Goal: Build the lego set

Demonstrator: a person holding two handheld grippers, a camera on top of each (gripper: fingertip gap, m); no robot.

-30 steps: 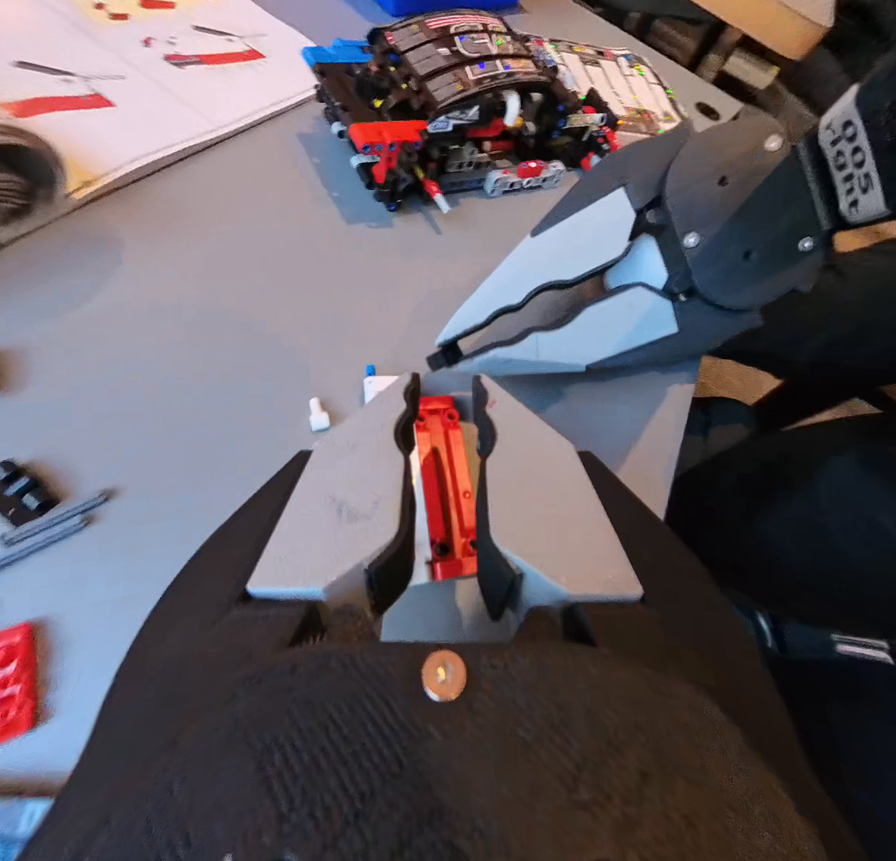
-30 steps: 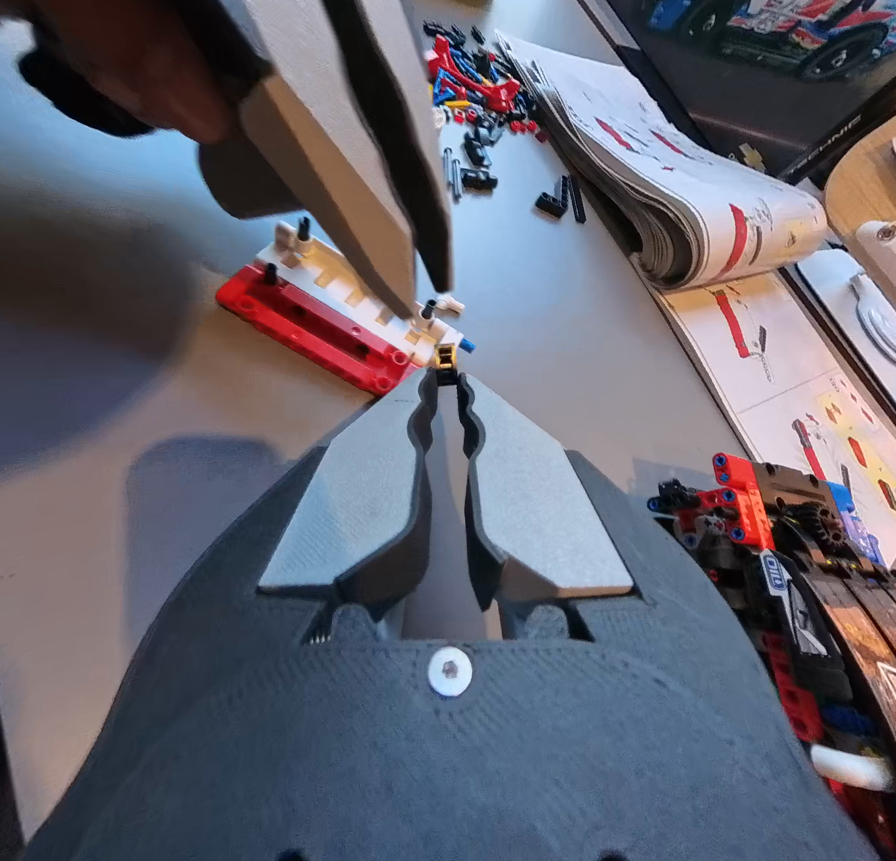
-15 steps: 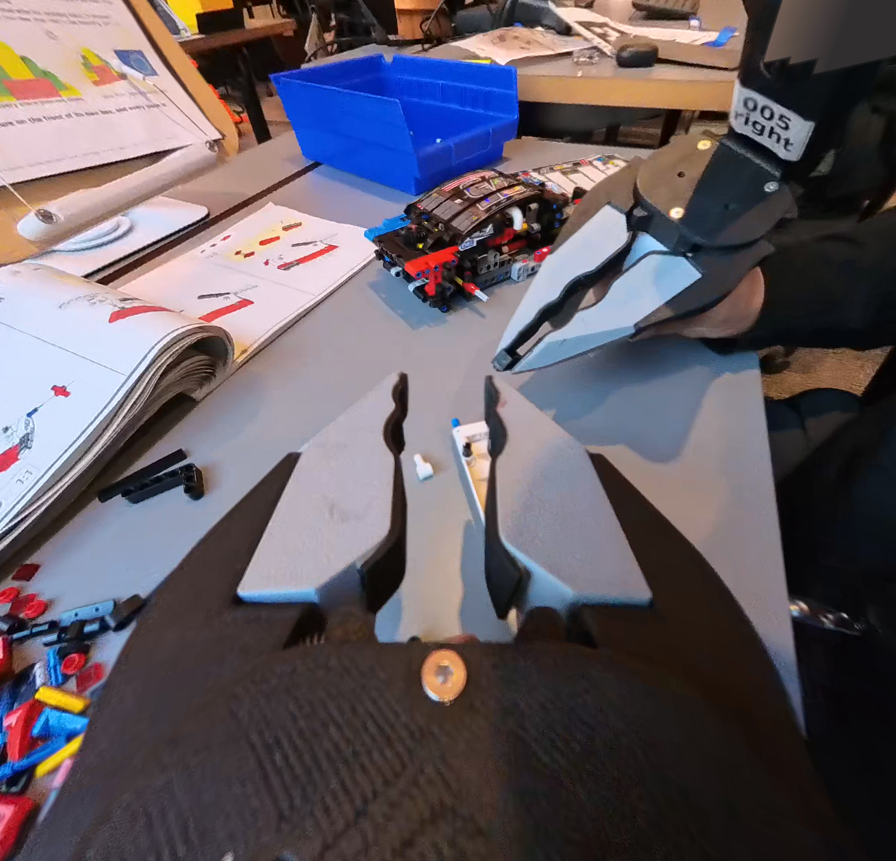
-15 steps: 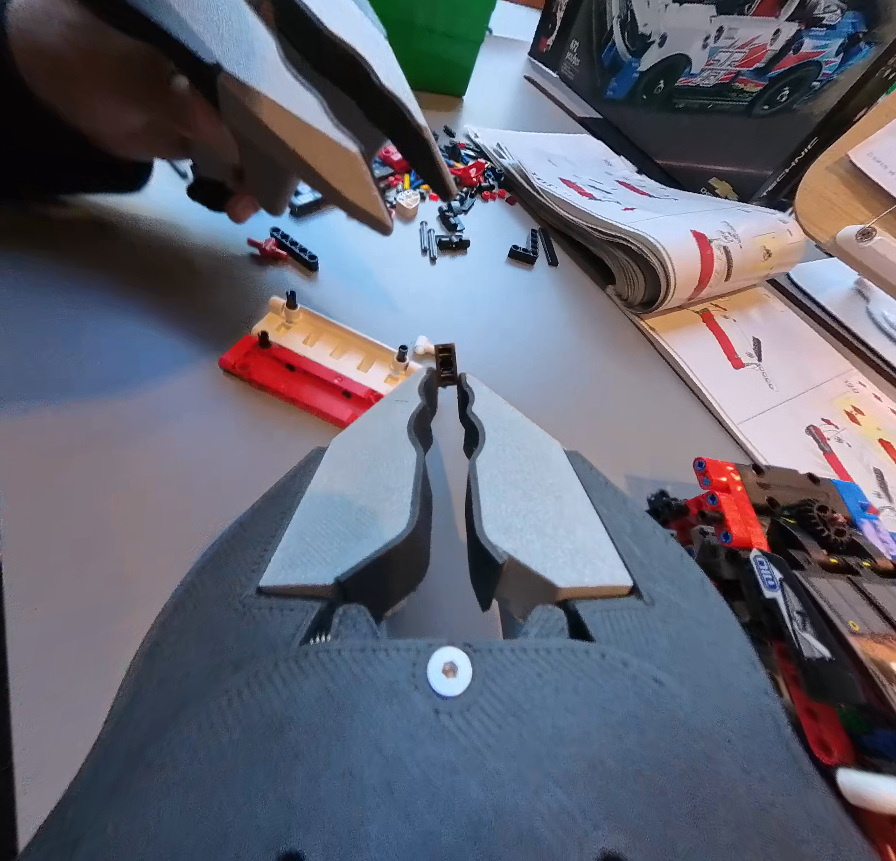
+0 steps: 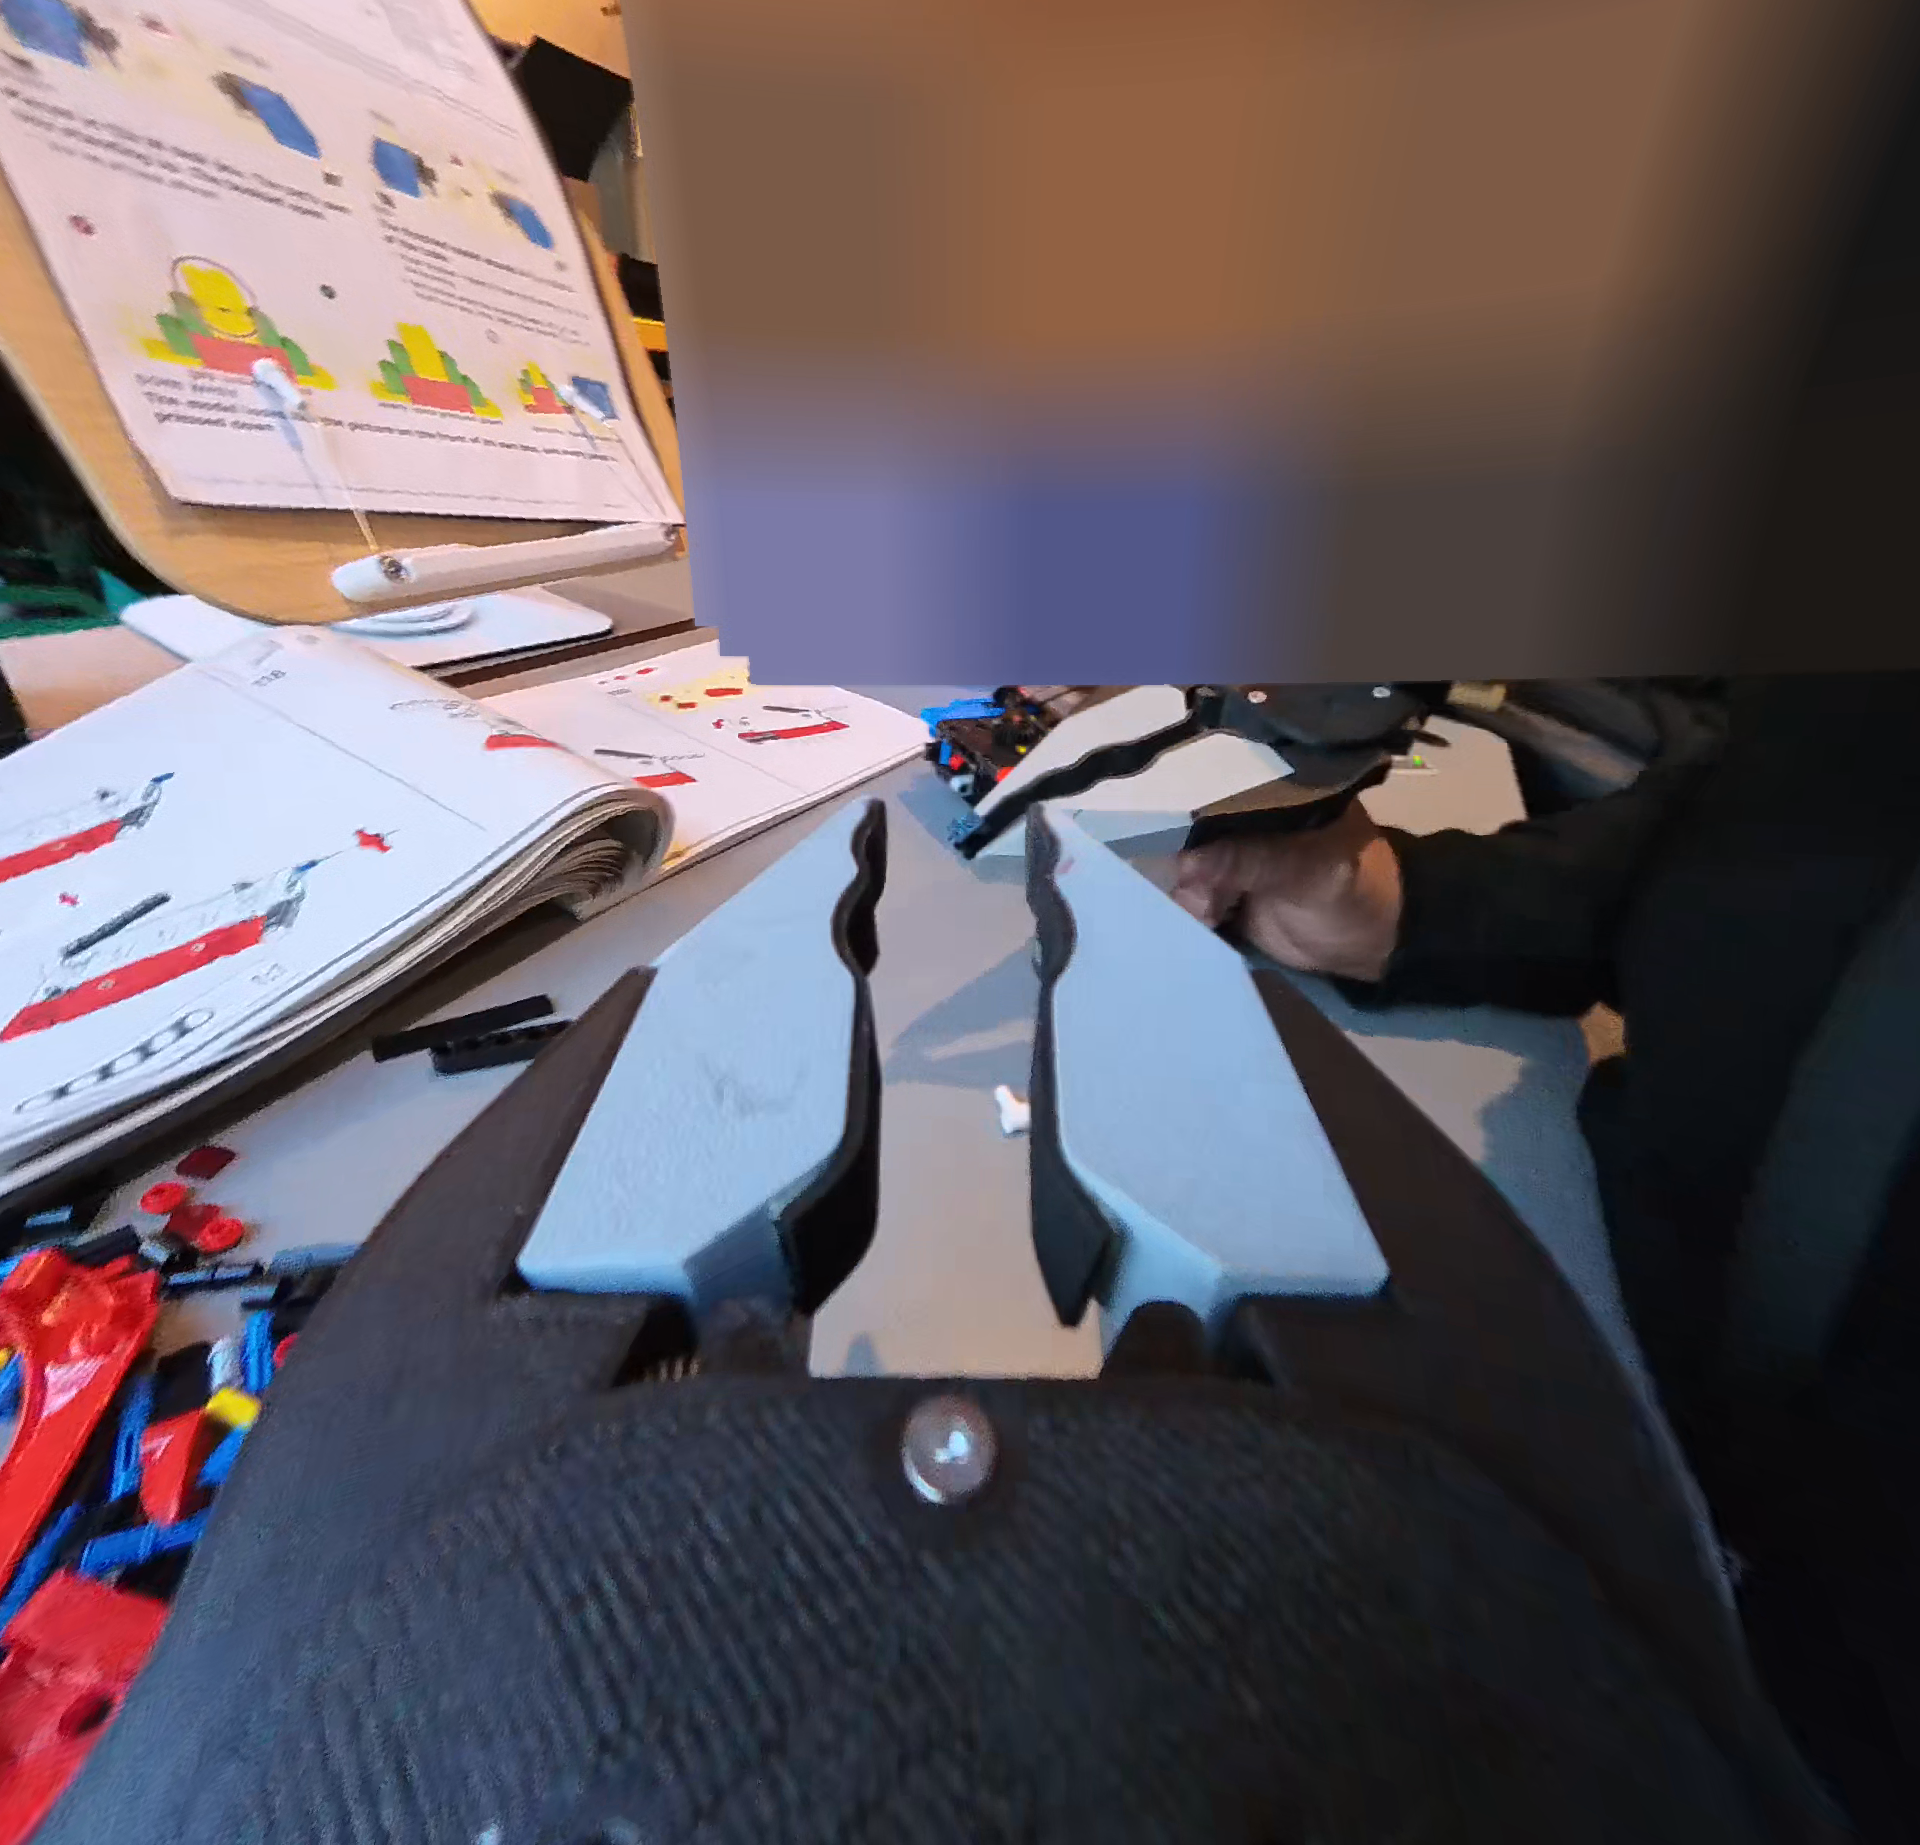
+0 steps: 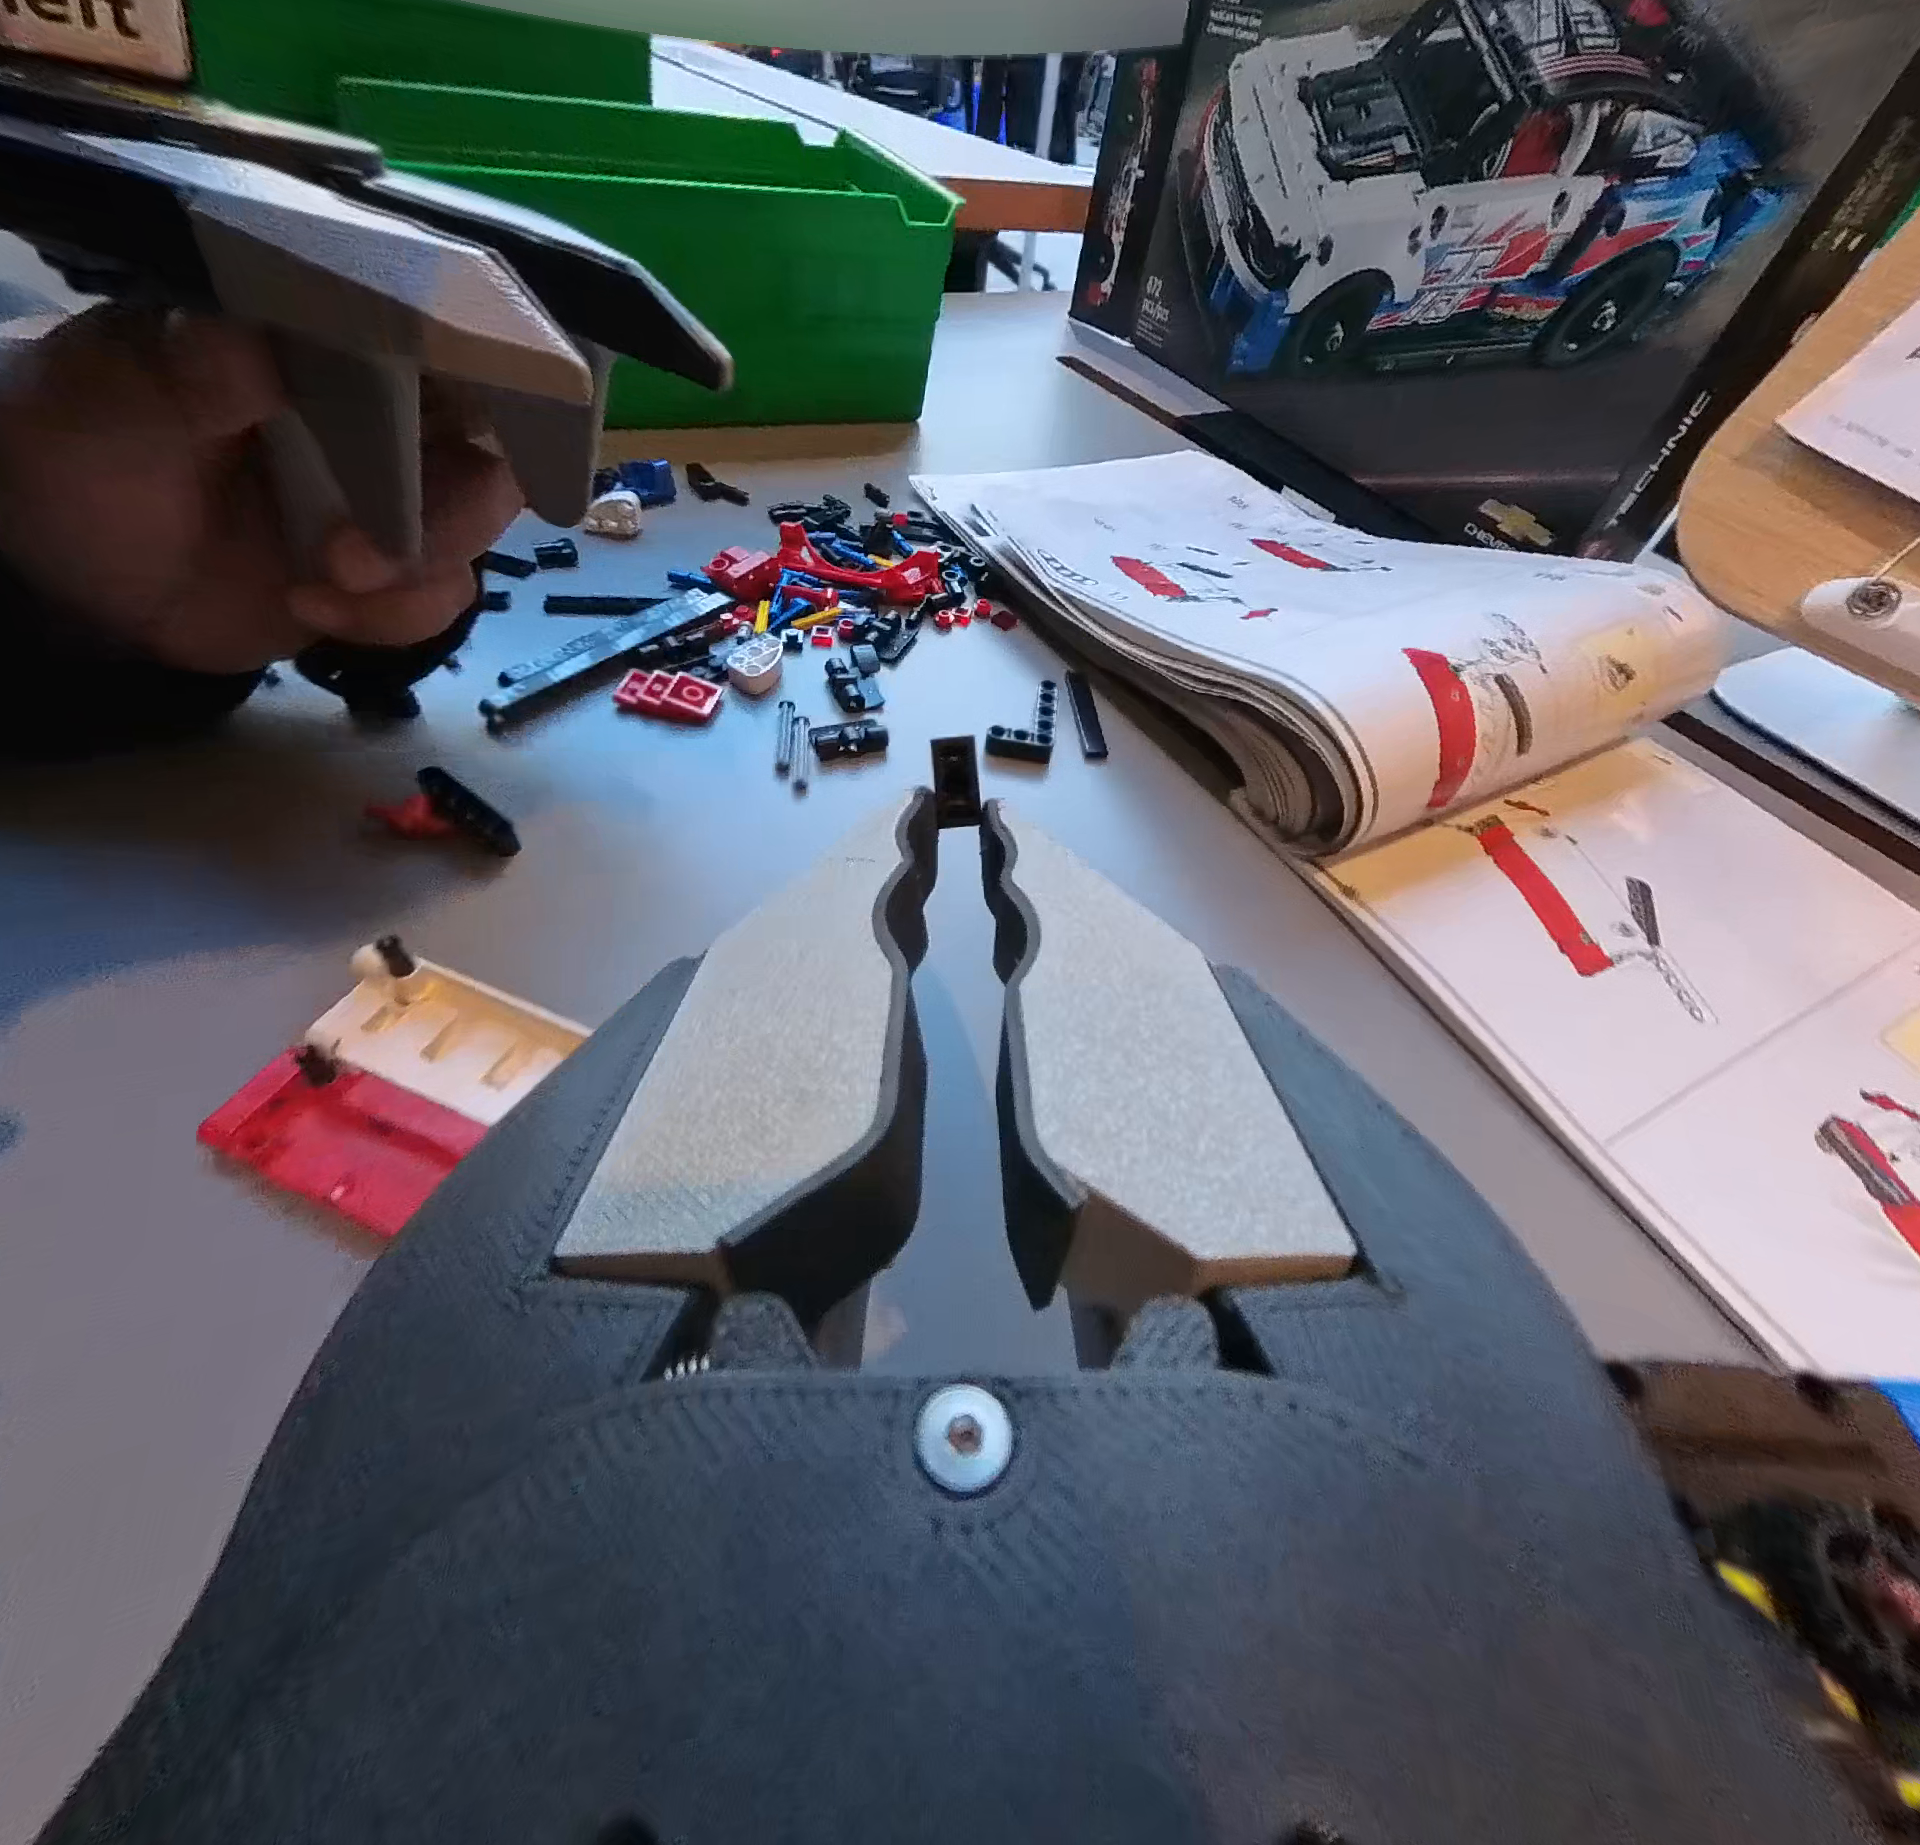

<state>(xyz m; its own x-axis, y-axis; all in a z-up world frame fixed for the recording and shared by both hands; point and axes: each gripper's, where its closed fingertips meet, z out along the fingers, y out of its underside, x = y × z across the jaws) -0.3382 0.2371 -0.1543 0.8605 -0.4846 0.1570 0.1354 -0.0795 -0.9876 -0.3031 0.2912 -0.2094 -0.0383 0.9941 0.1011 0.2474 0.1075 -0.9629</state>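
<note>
My left gripper [image 5: 956,839] is open and empty above the grey table [image 5: 1403,1089], with a small white pin [image 5: 1010,1109] lying on the table between its fingers. My right gripper [image 6: 956,819] is shut on a small black piece [image 6: 954,772] that sticks out past its fingertips. A red and white panel assembly [image 6: 384,1078] with black pins lies flat on the table to its left. The left gripper [image 6: 468,341] hangs at the upper left of the right wrist view. The right gripper [image 5: 1143,777] shows beyond my left fingertips. The partly built car [image 6: 1766,1535] sits at the lower right.
An open instruction booklet [image 6: 1299,632] lies to the right, with the set's box [image 6: 1455,185] and a green bin [image 6: 727,237] behind. A pile of loose red, blue and black pieces [image 6: 790,590] is spread ahead. Black beams [image 5: 468,1032] lie beside the booklet [image 5: 312,860]. The grippers' ends are close to 9 cm from one another.
My left gripper has let go of the red and white panel, opened, and lifted back and up. My right gripper has pulled away from the panel, still holding the small black piece.
</note>
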